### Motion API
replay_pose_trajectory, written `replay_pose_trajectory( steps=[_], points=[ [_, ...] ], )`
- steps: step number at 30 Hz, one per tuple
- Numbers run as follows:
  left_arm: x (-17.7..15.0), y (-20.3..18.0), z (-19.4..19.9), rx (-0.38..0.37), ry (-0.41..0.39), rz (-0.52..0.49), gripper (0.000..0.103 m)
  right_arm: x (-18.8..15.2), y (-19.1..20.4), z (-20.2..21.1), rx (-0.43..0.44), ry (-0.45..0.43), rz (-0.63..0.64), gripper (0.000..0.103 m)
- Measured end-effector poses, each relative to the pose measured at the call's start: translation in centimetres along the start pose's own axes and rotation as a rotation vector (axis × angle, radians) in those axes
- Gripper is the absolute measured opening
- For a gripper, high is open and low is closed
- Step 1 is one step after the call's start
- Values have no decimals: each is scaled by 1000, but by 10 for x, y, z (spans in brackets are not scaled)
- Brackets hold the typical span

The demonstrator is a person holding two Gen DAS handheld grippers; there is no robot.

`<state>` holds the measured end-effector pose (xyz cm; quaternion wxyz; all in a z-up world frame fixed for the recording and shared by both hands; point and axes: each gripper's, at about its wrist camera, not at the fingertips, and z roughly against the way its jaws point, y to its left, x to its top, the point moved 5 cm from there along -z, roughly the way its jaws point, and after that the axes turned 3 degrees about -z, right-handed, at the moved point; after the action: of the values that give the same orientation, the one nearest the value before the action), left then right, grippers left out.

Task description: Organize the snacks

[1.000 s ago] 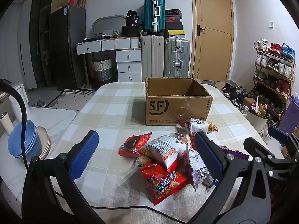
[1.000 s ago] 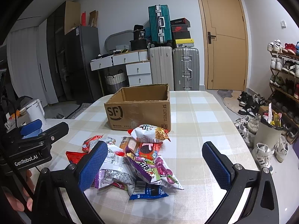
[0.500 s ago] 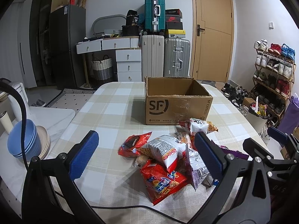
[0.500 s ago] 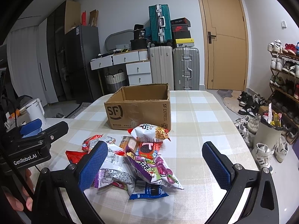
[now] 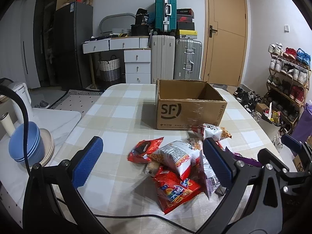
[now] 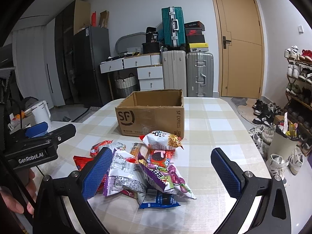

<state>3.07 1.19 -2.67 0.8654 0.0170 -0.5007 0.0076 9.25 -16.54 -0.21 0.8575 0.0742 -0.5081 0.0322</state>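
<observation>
Snack pile [image 5: 181, 165] heaped mid checkered surface [image 5: 117, 117], just in front of the open cardboard box [image 5: 190, 105] (SF logo, "SF EXPRESS" down its side), bare cloth left of the pile, left claw [image 5: 152, 161] and right claw [image 6: 161, 172] both spread wide, gripping nothing, "GenRobot.AI" readable on the left one.

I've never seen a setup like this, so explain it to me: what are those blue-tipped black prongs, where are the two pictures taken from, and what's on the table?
They are two hand-held grippers, each with a camera looking along its two blue-padded fingers. One picture comes from the left gripper, the other from the right gripper. Both are open and hold nothing. On the checked table lies a pile of snack bags, and behind it stands an open cardboard box that looks empty. In the right view, the left gripper shows at the left edge, with the person's hand below it.
</observation>
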Motion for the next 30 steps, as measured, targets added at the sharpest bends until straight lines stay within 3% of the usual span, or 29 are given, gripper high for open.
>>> replay_pose_trajectory(
  steps=[9, 14, 25, 27, 30],
  points=[
    [-8, 44, -14, -28, 75, 139, 102, -20, 25, -27, 120, 138, 69, 103],
    [-17, 53, -22, -19, 95, 125, 102, -36, 50, -54, 192, 246, 128, 103],
    [-34, 45, -45, -74, 189, 113, 102, -46, 60, -86, 95, 315, 233, 102],
    [-36, 43, -47, -85, 198, 115, 102, -44, 57, -89, 82, 317, 256, 91],
    [-36, 41, -49, -88, 198, 115, 102, -33, 45, -82, 111, 291, 218, 91]
  ],
)
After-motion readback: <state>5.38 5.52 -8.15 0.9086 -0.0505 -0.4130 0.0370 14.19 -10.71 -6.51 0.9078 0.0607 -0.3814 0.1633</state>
